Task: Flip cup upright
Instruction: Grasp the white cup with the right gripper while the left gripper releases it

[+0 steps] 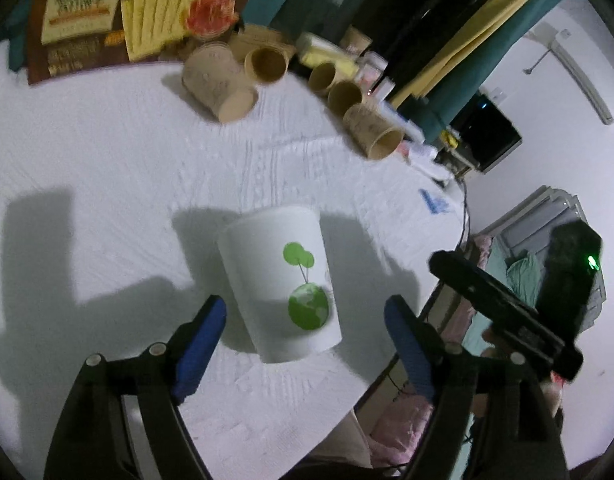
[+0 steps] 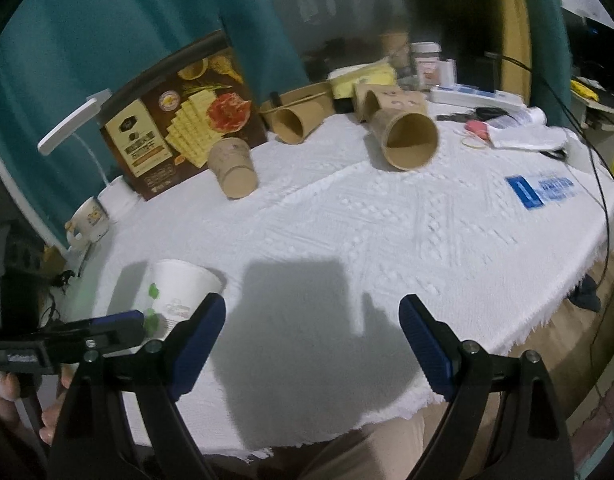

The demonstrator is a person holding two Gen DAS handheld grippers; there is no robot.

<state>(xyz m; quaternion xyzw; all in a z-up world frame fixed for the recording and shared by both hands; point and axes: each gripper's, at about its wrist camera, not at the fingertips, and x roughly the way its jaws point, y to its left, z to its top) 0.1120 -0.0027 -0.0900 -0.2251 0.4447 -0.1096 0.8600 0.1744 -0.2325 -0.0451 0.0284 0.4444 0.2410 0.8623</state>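
A white paper cup (image 1: 281,280) with a green globe and tree print stands on the white tablecloth (image 1: 107,160), wider end up and print the right way up. My left gripper (image 1: 305,304) is open around its lower part, and its blue pads (image 1: 203,340) stand clear of the cup wall on both sides. In the right wrist view the same cup (image 2: 179,288) sits at the near left, partly behind the left gripper's finger (image 2: 119,326). My right gripper (image 2: 311,304) is open over bare cloth with nothing between its fingers.
Several brown paper cups (image 2: 407,140) lie on their sides at the back of the table. A cracker box (image 2: 179,124), a white lamp (image 2: 75,124) and a mug (image 2: 89,220) stand at the back left. The cloth's frayed front edge (image 2: 387,420) runs close to my right gripper.
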